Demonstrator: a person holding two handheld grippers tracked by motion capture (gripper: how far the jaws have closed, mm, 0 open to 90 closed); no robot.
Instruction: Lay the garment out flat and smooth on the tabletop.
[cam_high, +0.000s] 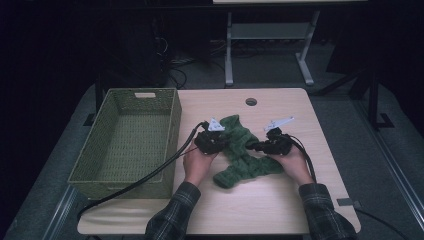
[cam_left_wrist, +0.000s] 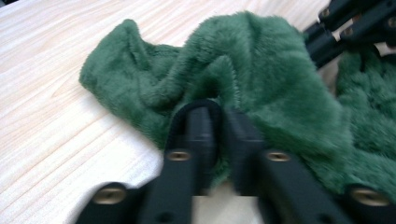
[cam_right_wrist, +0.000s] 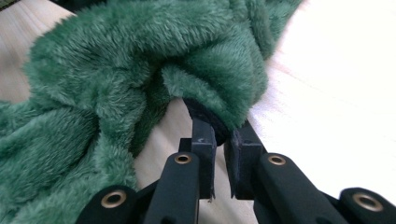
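Two grippers, left (cam_high: 220, 142) and right (cam_high: 256, 146), pinch a crumpled green fleece cloth (cam_high: 245, 155) mid-table beside a woven basket (cam_high: 125, 142); grasp made, a joint lift likely comes next.

You have a light wooden table (cam_high: 280, 200) with a small round hole (cam_high: 251, 102) near its far edge. On its left side stands a green woven basket (cam_high: 174, 145), reaching past the table's left edge. Just beside it, near the middle, a crumpled green fleece cloth (cam_high: 245, 160) lies directly on the wood.
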